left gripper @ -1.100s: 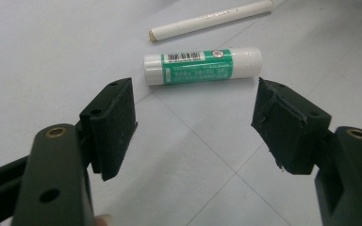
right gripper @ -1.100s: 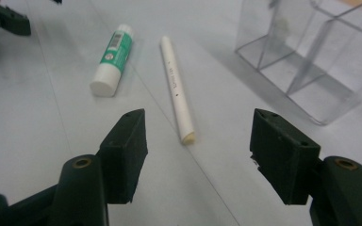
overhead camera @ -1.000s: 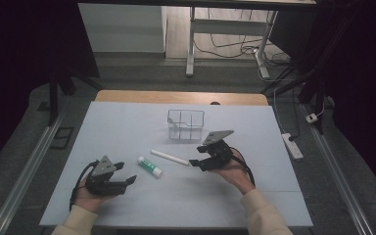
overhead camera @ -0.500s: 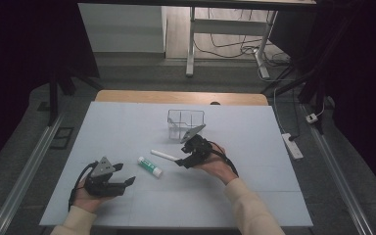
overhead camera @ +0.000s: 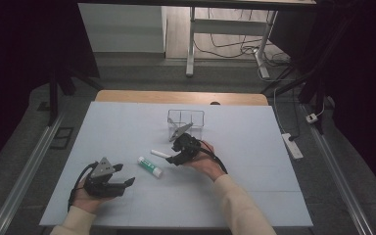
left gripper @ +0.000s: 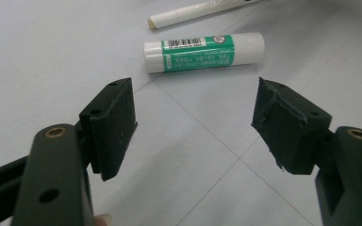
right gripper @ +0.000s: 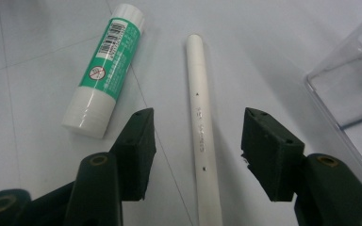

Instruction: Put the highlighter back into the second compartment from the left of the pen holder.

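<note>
Now the white stick lies lengthwise between the right tool's closing, untouching jaws

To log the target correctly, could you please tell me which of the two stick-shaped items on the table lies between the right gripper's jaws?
The plain white pen does; the green-labelled glue stick lies outside the right gripper.

a slim white pen is laid flat on the table, lengthwise between spread jaws, untouched, just beside a green-and-white glue stick.
</note>
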